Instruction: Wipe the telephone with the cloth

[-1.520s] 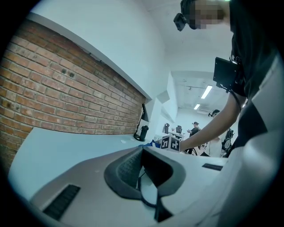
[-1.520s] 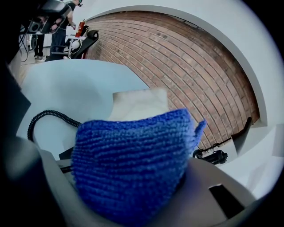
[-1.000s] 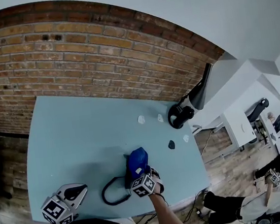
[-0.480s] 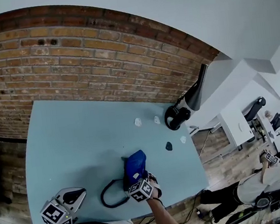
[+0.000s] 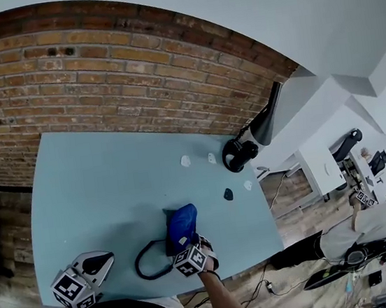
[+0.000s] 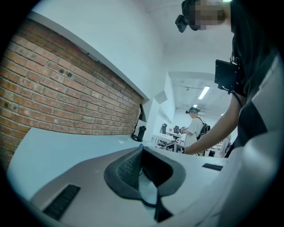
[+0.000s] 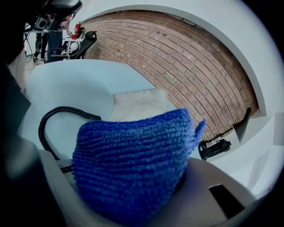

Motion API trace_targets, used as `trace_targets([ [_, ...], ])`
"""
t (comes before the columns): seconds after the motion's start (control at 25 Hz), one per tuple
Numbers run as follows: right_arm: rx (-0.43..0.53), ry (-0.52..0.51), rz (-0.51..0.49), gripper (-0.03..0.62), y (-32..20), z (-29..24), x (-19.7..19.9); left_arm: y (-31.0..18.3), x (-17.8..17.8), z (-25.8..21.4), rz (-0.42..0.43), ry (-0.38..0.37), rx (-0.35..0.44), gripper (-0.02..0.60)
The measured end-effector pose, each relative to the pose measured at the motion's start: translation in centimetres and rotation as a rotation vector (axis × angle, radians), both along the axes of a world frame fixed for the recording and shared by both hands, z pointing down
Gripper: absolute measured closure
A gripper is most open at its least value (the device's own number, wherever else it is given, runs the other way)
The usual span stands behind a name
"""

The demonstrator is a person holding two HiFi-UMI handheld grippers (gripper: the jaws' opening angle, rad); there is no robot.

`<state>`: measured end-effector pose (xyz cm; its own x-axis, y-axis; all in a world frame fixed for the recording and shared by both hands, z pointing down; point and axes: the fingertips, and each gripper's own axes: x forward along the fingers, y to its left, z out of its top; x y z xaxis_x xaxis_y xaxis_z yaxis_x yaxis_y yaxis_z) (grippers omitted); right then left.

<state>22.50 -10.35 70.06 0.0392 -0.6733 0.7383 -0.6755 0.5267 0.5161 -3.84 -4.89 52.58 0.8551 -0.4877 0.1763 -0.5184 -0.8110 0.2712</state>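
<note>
Right gripper view: my right gripper (image 5: 190, 254) is clamped on the blue cloth (image 7: 133, 164), which is bunched thick over the cream telephone (image 7: 141, 104) near the front edge of the table (image 5: 99, 190). Risk: nothing steadies the telephone. A hard stroke could shove it, or snag the coiled cord (image 7: 62, 111) and drag it toward that edge. Left gripper (image 5: 89, 272), jaws drawn together on nothing, hovers at the near left corner, well apart. Right forearm reaches forward, claw angled down.

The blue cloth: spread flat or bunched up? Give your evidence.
Bunched: in the right gripper view the blue cloth is a thick rounded wad clamped between the right gripper's jaws, not lying flat.
</note>
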Motion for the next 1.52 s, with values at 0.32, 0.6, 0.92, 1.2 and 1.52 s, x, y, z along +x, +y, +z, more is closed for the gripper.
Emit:
trace_targets([
  [0.32,-0.016,0.007,-0.003,0.530,1.1,0.6,-0.2,0.3,0.3,0.0,0.008,0.008,-0.017,0.558],
  [0.6,-0.017,0.004,0.004,0.530,1.6,0.7,-0.6,0.2,-0.1,-0.1,0.009,0.008,-0.014,0.558],
  [0.92,-0.018,0.004,0.003,0.530,2.5,0.9,-0.5,0.4,0.4,0.0,0.016,0.004,-0.023,0.558],
  [1.2,-0.027,-0.011,0.020,0.530,3.4,1.5,-0.6,0.5,0.6,0.1,0.023,0.007,-0.020,0.558],
  [1.52,-0.029,-0.025,0.031,0.530,4.7,1.8,-0.9,0.6,0.7,0.1,0.026,0.007,-0.026,0.558],
])
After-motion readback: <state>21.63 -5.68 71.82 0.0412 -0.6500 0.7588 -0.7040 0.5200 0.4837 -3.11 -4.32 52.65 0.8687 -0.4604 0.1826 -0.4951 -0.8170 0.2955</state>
